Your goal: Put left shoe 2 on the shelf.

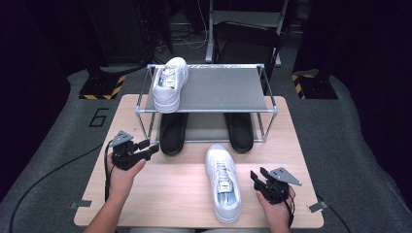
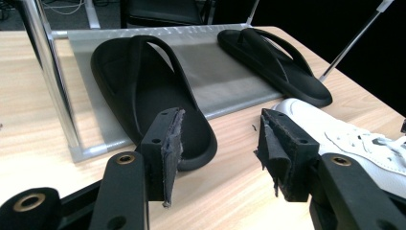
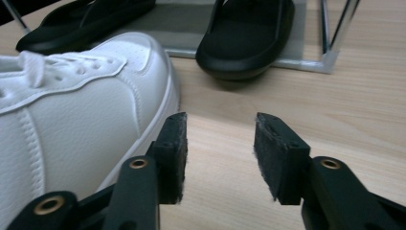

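White sneaker [image 1: 223, 182] lies on the wooden counter [image 1: 165, 194], toe toward the rack, heel near the person's edge, upright on its sole. Right claw [image 1: 258, 175] sits just beside the sneaker's right side, low over the counter; jaws partly open, nothing between them, pads not touching the shoe; in the right gripper view the right claw [image 3: 220, 153] has bare wood in the gap and the sneaker [image 3: 72, 120] just left of the left jaw. Left claw [image 1: 149, 147] is held near the counter's left side, pointing at the left black slipper [image 1: 172, 133]; jaws apart, empty; in the left gripper view the left claw [image 2: 218, 153] frames bare counter, slipper heel [image 2: 148, 96] just beyond it. Second black slipper [image 1: 241, 131] lies on the rack's lower shelf [image 1: 206, 127], heels of both poking out over the counter. Second white sneaker [image 1: 170, 85] rests on the rack's top shelf [image 1: 223, 90], left end.
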The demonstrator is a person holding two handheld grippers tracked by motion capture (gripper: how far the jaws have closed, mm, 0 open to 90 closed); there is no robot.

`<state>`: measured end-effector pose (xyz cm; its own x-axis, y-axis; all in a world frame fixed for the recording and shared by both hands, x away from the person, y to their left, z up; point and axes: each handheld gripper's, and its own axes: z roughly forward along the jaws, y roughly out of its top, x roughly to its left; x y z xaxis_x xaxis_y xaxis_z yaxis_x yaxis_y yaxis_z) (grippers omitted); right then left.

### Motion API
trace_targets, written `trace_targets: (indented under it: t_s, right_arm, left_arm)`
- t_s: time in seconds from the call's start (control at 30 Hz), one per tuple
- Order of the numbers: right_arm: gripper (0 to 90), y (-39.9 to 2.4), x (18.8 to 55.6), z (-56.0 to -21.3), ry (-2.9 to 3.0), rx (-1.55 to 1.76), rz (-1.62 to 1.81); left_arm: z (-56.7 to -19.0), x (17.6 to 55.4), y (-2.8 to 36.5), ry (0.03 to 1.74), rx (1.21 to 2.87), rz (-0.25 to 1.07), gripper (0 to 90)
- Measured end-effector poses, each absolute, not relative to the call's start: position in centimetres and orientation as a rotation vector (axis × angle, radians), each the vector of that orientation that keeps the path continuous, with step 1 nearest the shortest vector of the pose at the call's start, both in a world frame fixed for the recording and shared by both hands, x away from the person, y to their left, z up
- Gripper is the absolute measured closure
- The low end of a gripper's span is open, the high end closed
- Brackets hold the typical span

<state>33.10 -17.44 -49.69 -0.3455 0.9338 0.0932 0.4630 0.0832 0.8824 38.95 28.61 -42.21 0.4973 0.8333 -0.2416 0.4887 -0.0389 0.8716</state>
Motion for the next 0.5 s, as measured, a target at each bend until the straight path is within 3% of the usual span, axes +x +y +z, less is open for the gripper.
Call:
trace_targets:
  t_s: [0.1,0.37,0.5]
  right_arm:
    - [56.0,-17.3,32.8,-49.4,1.842,1.380,1.209]
    - [44.5,-17.3,32.4,-48.6,1.846,1.419,1.259]
    - [45.8,-16.7,32.0,-48.4,1.898,1.359,1.264]
  left_arm:
    - [-43.1,38.7,28.8,1.133,1.708,0.436,49.4]
    - [-45.6,37.6,28.9,1.151,1.732,0.443,49.5]
    - [-46.7,37.1,28.9,1.152,1.733,0.438,49.5]
